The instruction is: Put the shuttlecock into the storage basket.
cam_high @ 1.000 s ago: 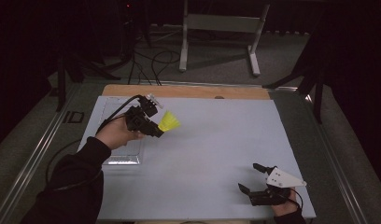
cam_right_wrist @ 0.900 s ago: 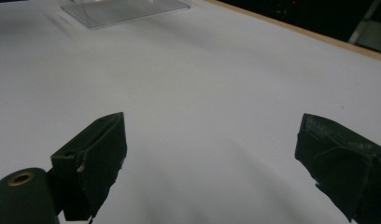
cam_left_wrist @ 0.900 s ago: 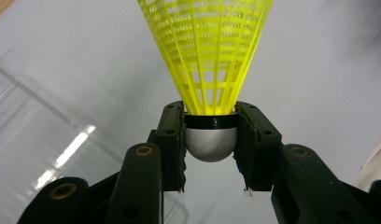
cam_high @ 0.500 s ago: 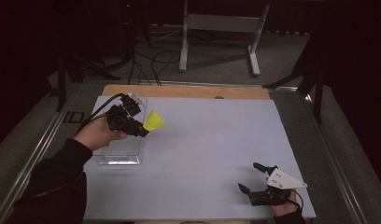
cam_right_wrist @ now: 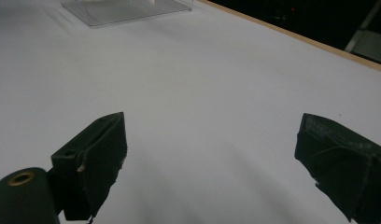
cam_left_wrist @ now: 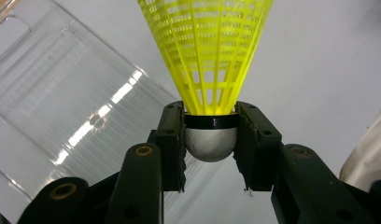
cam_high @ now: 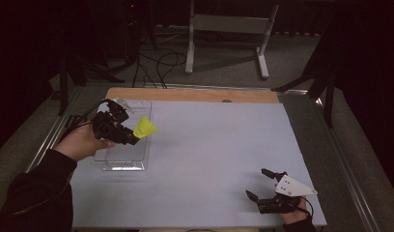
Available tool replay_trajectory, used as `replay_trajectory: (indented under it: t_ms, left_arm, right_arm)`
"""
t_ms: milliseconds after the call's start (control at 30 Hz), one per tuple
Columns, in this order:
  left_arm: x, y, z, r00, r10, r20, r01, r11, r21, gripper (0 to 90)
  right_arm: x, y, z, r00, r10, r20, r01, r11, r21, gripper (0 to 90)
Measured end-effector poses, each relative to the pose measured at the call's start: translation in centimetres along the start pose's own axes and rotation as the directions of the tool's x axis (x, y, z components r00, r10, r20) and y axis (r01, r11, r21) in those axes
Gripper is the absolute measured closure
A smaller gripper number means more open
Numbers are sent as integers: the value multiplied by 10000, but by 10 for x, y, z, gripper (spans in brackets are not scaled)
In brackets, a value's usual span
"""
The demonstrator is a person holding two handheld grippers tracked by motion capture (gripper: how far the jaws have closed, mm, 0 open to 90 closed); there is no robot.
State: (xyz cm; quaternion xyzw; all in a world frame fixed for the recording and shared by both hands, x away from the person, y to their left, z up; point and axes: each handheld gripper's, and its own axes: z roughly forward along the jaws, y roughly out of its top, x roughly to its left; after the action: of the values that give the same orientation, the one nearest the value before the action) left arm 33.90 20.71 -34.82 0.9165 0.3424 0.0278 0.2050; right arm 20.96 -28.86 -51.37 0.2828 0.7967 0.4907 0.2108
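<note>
A yellow shuttlecock [cam_high: 146, 127] with a silver-grey rounded base [cam_left_wrist: 210, 142] is clamped by that base in my left gripper [cam_high: 131, 138], which is shut on it. Its skirt [cam_left_wrist: 207, 51] points away from the jaws. I hold it above the right edge of a clear plastic tray [cam_high: 125, 150] at the table's left. The tray [cam_left_wrist: 53, 107] lies below and to the left of the shuttlecock in the left gripper view. My right gripper [cam_high: 262, 183] rests near the front right of the table, its jaws wide apart with nothing between them [cam_right_wrist: 212, 158].
The table top [cam_high: 209, 145] is a pale sheet with a wooden strip [cam_high: 195, 94] along its far edge. A corner of the clear tray [cam_right_wrist: 128, 10] lies far off in the right gripper view. A metal stand [cam_high: 224, 29] and cables lie on the floor beyond.
My left hand has carried the shuttlecock leftward and slightly up, from beyond the tray's right side to over its right edge. The right gripper has stayed put.
</note>
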Motion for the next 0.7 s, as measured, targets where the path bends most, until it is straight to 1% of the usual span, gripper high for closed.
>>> replay_trajectory:
  t_ms: [67, 133, 200, 233, 300, 367, 400, 467, 633, 700]
  left_arm:
    - [2, -6, -2, 10000, -26, -57, 26, 10000, 58, 659]
    - [4, -12, -4, 9998, -146, -109, 147, 9999, 43, 658]
    - [6, -17, -7, 9991, -380, -209, 380, 9993, -16, 659]
    - [8, -21, -9, 9988, -398, -274, 397, 9992, -16, 658]
    - [10, -27, -12, 9987, -452, -248, 451, 9990, -47, 659]
    - [10, -30, -13, 9986, -468, -260, 467, 9989, -52, 658]
    - [13, -38, -16, 9980, -563, -272, 562, 9984, -47, 658]
    - [15, -44, -16, 9979, -610, -226, 610, 9981, -11, 658]
    - [19, -57, -14, 9979, -634, -120, 634, 9980, 23, 659]
    - [20, -61, -13, 9972, -706, -233, 707, 9975, 15, 658]
  right_arm:
    - [-1, -1, 0, 10000, 61, 17, -61, 10000, 13, 92]
    - [-1, 0, 0, 10000, 61, 63, -61, 10000, 2, 92]
    - [-1, 0, 0, 10000, 29, 71, -29, 10000, -54, 93]
    - [0, 0, 0, 10000, -10, 75, 10, 10000, -58, 93]
    - [0, 0, 0, 10000, -45, 49, 45, 10000, -32, 93]
    - [0, 0, 0, 10000, -54, 53, 54, 10000, -25, 93]
    - [-1, 0, 0, 10000, 7, 47, -7, 10000, -59, 92]
    - [-1, 0, 1, 10000, 33, -33, -33, 10000, 1, 93]
    - [0, 0, 1, 10000, -38, -19, 38, 10000, 35, 93]
    - [-1, -1, 2, 10000, -72, -8, 72, 10000, 23, 93]
